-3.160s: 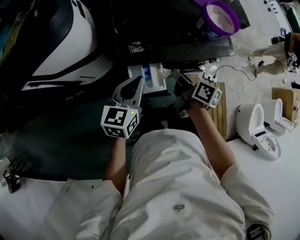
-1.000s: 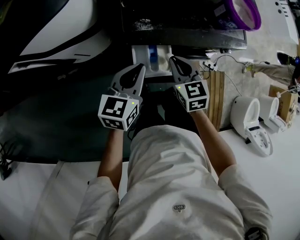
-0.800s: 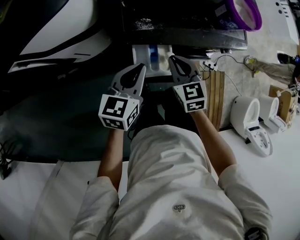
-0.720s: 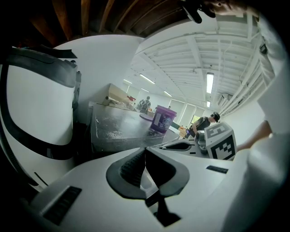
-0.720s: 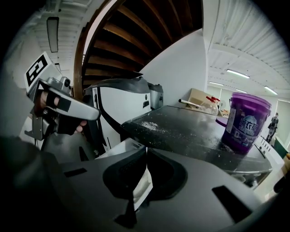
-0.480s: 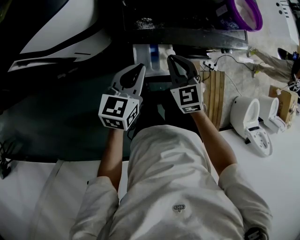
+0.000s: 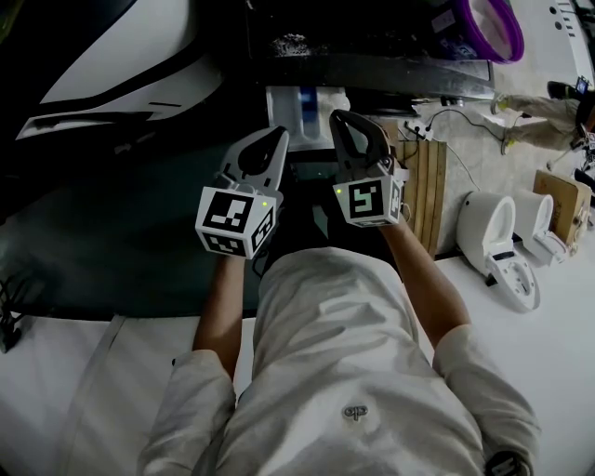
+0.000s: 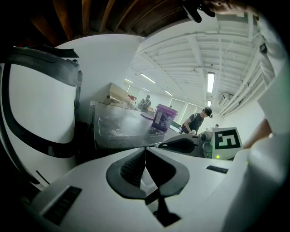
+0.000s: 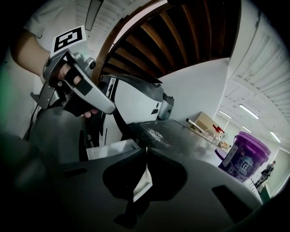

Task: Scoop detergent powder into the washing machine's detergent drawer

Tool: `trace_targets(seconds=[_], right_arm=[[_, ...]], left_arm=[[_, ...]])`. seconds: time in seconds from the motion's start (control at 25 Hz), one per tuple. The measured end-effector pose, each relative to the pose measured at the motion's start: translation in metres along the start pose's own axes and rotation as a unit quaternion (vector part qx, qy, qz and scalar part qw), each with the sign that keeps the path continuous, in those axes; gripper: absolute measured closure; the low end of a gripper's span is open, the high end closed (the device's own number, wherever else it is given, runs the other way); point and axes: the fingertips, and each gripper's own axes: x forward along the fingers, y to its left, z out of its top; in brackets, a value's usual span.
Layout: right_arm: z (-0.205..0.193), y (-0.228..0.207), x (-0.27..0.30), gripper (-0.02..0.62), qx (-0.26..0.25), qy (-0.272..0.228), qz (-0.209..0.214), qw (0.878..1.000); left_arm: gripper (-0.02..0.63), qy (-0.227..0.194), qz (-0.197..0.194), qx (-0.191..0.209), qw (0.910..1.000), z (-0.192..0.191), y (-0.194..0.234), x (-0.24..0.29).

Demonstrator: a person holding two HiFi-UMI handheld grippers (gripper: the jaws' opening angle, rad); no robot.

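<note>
No powder seems to have been scooped yet. The left tongs (image 7: 278,136) and right tongs (image 7: 337,117) are held shut and empty, side by side, pointed at the open white drawer (image 7: 303,104) just ahead. Next, the purple tub (image 7: 485,26), farther back on the dark surface (image 7: 372,37), must be reached.

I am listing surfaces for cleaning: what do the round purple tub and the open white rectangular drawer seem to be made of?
The round purple tub looks like smooth moulded plastic: even colour, a thick rim and a printed label. The open white rectangular drawer seems plastic too, with thin straight walls and an even white; the dim light leaves its finish uncertain.
</note>
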Motion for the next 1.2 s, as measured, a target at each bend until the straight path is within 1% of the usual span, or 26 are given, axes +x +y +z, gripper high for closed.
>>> trace_targets(seconds=[0.32,0.56,0.96,1.2], right_arm=[[0.006,0.001,-0.004,0.584,-0.054,-0.015,-0.022,0.998],[0.009,0.001,-0.007,0.585,-0.082,-0.023,-0.033,0.996],[0.013,0.003,-0.011,0.586,-0.115,-0.031,-0.041,0.992],[0.016,0.007,-0.016,0.586,-0.116,-0.032,-0.04,0.992]], left_arm=[[0.586,0.001,0.001,-0.001,1.0,-0.001,0.001,0.002],[0.586,0.001,0.001,0.001,1.0,0.001,0.001,0.002],[0.586,0.0,-0.003,0.003,1.0,0.002,0.0,0.004],[0.586,0.0,-0.006,0.004,1.0,0.003,-0.002,0.002]])
